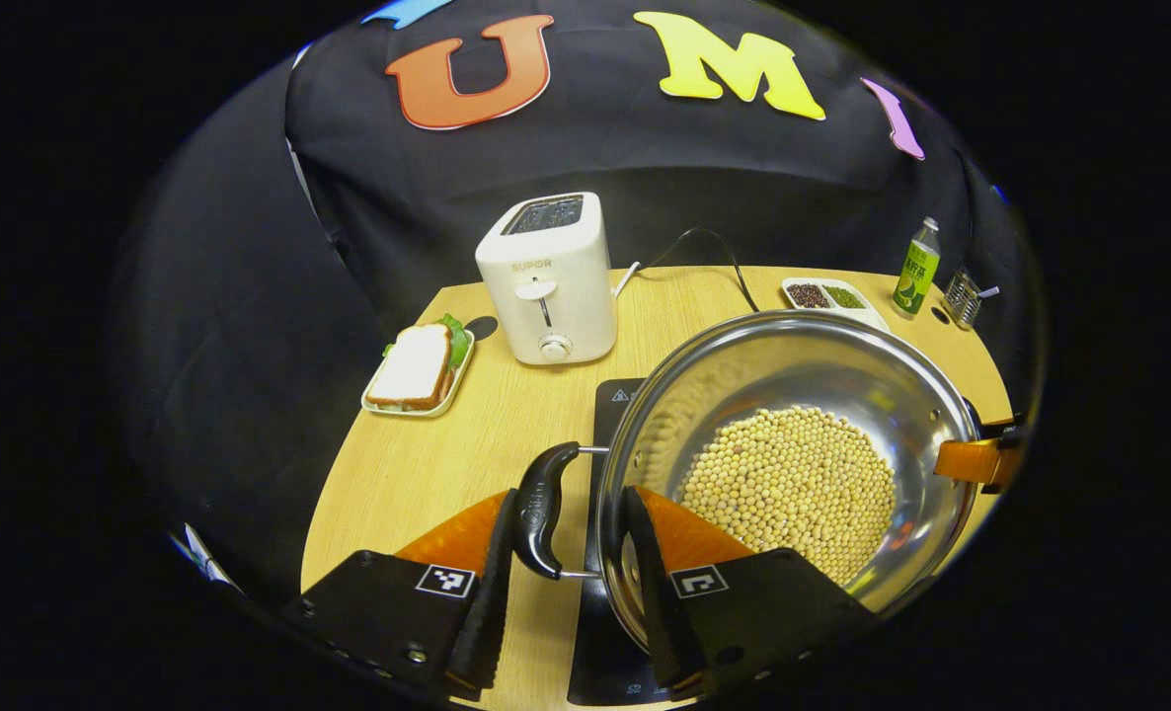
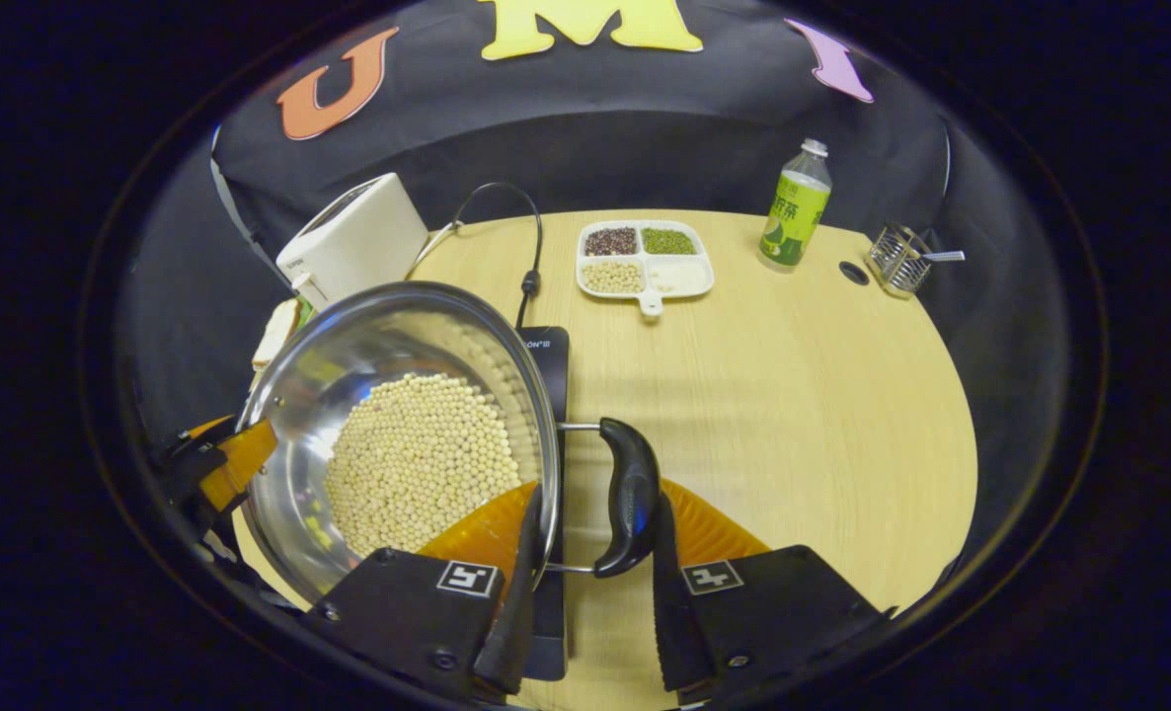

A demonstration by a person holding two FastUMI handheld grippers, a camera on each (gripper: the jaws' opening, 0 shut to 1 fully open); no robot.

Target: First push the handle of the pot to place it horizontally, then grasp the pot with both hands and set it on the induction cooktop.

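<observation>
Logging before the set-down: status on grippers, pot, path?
Left gripper and right gripper each straddle a pot handle. Pot over cooktop. Nothing in the way.

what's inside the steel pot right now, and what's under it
The pot holds a layer of pale round beans covering most of its bottom. Under it, an edge of the black induction cooktop shows; the rest is covered.

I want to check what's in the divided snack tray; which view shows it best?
The right gripper view: the divided tray sits whole on the table behind the pot, all four compartments visible. In the left gripper view the tray is small and partly hidden behind the pot's rim.
</observation>
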